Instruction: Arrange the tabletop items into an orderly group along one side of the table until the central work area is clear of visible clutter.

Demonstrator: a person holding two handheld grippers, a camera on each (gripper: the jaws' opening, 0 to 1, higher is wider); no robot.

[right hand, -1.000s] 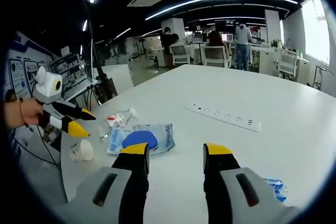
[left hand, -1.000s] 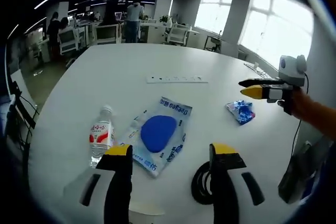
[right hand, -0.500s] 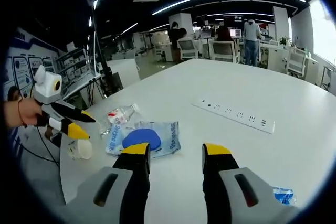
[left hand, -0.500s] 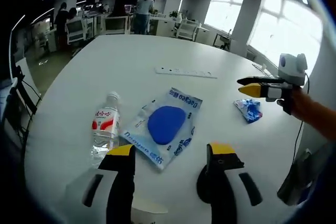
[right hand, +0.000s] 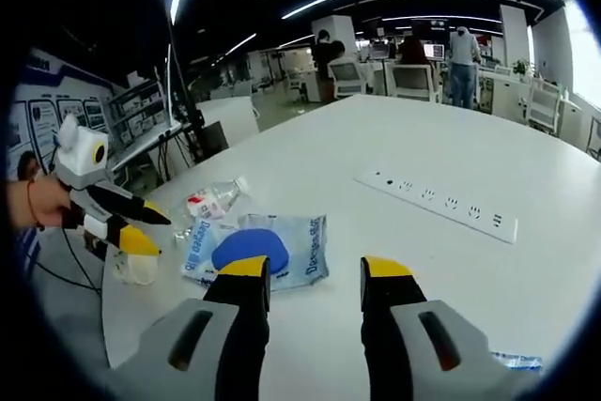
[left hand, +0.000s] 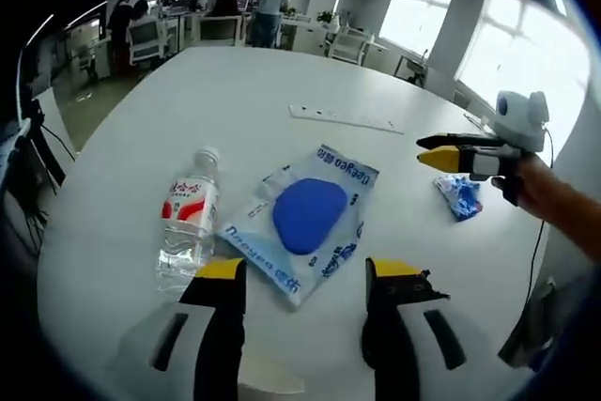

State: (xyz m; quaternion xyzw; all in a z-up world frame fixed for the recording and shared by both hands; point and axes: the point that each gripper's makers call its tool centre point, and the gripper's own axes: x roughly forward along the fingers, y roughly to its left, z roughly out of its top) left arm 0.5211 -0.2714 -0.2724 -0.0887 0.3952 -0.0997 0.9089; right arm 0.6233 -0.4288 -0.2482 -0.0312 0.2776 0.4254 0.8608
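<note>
A clear plastic water bottle with a red label [left hand: 185, 224] lies beside a transparent packet holding a blue oval pad [left hand: 308, 220] (touching or nearly so) on the round white table [left hand: 235, 100].

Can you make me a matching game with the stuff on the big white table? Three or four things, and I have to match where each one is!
Things:
1. water bottle
2. clear bag with the blue pad
3. power strip
4. crumpled blue wrapper

Places, as seen in the left gripper view:
A. far out on the table, beyond the other things
B. lying on its side, at the left of the bag
C. beside the right gripper, near the table's right edge
D. right in front of the left gripper

Pairs: 1-B, 2-D, 3-A, 4-C
</note>
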